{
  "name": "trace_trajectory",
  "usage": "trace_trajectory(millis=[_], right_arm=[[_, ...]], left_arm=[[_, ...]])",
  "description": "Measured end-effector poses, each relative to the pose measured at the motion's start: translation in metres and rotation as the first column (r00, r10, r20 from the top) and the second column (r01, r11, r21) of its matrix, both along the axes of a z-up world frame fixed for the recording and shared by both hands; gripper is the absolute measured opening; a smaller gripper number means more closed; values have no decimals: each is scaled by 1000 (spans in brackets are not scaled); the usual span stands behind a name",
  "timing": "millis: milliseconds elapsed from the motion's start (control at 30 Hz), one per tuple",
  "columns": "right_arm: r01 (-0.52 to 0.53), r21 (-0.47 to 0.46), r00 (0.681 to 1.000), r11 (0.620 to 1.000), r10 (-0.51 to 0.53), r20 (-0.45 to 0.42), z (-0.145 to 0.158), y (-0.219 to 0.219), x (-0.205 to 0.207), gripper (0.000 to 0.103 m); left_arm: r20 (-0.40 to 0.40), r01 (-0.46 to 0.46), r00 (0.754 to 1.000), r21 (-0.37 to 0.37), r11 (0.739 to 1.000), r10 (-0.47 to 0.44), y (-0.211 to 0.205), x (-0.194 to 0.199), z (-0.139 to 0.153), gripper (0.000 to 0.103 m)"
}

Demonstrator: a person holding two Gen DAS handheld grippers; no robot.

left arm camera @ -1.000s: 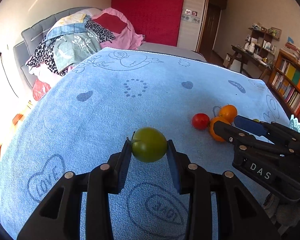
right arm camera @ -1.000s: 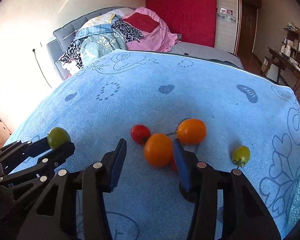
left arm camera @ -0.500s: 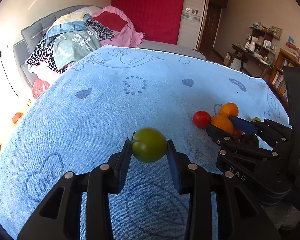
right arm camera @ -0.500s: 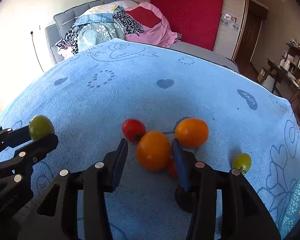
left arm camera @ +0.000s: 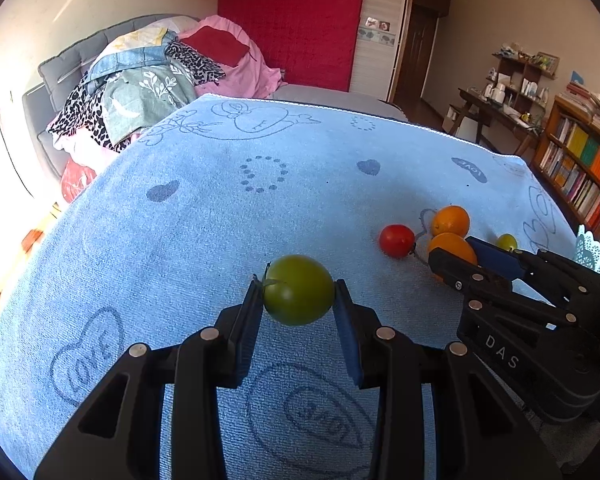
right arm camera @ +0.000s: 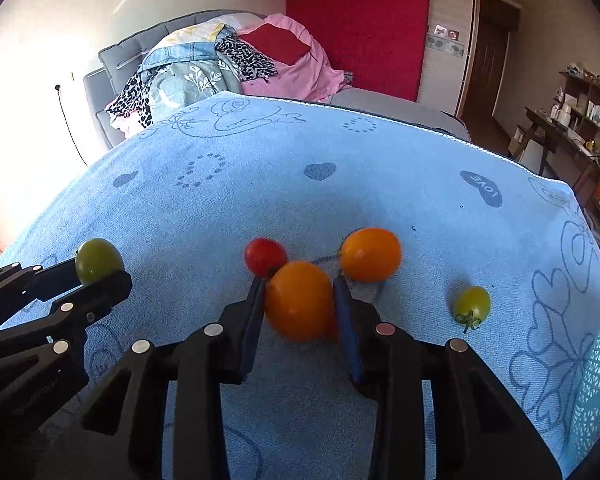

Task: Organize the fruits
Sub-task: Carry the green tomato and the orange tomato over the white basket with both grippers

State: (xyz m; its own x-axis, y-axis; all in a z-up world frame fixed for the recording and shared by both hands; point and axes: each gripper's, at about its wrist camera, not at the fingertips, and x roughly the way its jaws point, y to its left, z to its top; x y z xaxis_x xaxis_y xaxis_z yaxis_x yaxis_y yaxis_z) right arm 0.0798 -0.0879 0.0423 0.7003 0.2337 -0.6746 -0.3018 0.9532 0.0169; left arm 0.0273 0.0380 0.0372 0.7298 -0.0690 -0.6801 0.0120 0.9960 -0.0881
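Two claws work over the pale blue printed towel point(right arm camera: 380, 184): the left claw point(left arm camera: 298, 300) is clamped on a round green tomato point(left arm camera: 299, 290), both pads pressed to its sides, held off the towel to the left of the red cherry tomato point(right arm camera: 265, 257). The right claw point(right arm camera: 300, 304) is narrowed around a large orange tomato point(right arm camera: 299, 300), pads touching its flanks, just in front of the red cherry tomato and beside a second orange tomato point(right arm camera: 371, 255). Right of that fruit, apart, lies a small yellow-green tomato point(right arm camera: 472, 304) on the towel.
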Motion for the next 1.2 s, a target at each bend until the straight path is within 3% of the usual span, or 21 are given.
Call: trace_trajectory(millis=[433,1200], right_arm=[[38,119,998,992,-43,35,25,-25,-41,36],[173,268,973,948,-207,104,61,-102,-106,36]], left_arm=[[51,23,998,-4,1000,-22,-6,-9,9,36],[136,116,983,84,990,-127,-57,-40,41,36]])
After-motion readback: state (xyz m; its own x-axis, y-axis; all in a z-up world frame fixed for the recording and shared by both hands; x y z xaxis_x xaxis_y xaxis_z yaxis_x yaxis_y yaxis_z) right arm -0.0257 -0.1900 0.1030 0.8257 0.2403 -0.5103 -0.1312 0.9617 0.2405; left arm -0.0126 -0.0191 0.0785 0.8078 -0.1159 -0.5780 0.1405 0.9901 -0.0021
